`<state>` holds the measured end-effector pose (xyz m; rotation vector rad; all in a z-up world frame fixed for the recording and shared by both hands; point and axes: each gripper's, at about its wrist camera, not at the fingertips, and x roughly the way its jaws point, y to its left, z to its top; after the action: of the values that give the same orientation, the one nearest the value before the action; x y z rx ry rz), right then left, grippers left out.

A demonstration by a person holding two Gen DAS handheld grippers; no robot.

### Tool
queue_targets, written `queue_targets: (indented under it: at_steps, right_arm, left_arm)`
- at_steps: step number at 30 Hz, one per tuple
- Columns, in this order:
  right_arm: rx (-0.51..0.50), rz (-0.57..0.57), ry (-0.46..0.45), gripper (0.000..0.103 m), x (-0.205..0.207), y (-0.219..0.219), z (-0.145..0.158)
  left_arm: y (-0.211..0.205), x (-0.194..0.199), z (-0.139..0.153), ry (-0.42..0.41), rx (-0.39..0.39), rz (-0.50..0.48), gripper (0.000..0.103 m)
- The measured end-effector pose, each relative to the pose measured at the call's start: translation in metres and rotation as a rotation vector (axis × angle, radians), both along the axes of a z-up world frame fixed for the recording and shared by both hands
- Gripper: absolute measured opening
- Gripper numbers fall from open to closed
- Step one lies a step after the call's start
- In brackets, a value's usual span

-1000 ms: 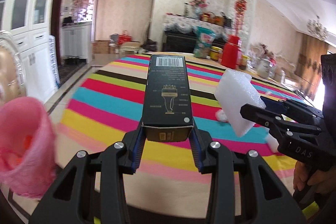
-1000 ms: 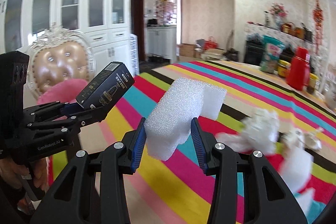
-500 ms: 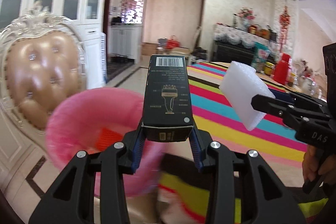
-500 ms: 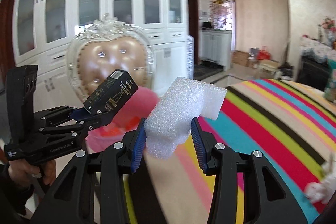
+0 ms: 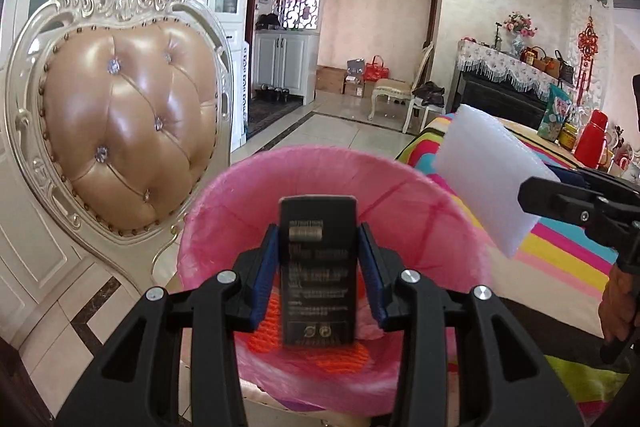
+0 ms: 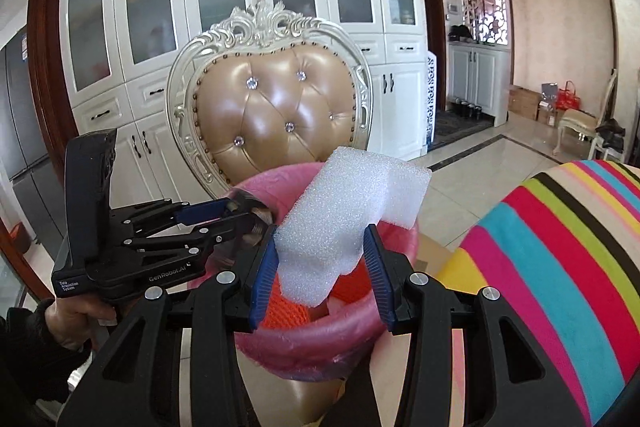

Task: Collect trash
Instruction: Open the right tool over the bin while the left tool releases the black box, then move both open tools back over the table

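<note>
A: Where is the black box (image 5: 318,269)?

B: Clamped between the blue pads of the left gripper (image 5: 318,259), standing nearly upright with its printed face toward the camera. It hangs over the open mouth of the pink-lined bin (image 5: 404,187), above something orange lying inside.

A: And the right gripper (image 6: 322,261)?

B: Its jaws are closed on a white foam block (image 6: 344,219), an L-shaped piece that sticks up and to the right beyond the pads. The block is over the near part of the same bin, whose rim shows just behind and below it.

A: How do the two grippers sit to each other?

B: Side by side, close together. In the right wrist view the left gripper reaches in from the left, its tip at the bin's left rim; the box there is blurred, so I can't make out its end clearly.

A: What surrounds the bin?

B: A tufted tan chair (image 6: 276,115) stands just behind it, and the striped tablecloth (image 6: 560,251) lies to the right.
</note>
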<state>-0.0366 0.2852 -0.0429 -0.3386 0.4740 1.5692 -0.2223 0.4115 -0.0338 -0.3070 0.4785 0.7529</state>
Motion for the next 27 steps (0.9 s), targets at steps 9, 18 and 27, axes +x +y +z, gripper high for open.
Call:
queue_targets:
  at_steps: [9, 18, 27]
  right_arm:
    - [-0.036, 0.015, 0.089, 0.065, 0.014, 0.016, -0.016]
    - [0.005, -0.089, 0.019, 0.065, 0.033, -0.054, 0.000]
    - [0.049, -0.395, -0.004, 0.074, 0.089, -0.192, 0.009]
  left_arm:
    - [0.014, -0.021, -0.012, -0.028, -0.031, 0.085, 0.062]
    - [-0.021, -0.011, -0.002, -0.042, 0.000, 0.077, 0.084]
    - [-0.107, 0.066, 0.027, -0.078, 0.101, -0.140, 0.098]
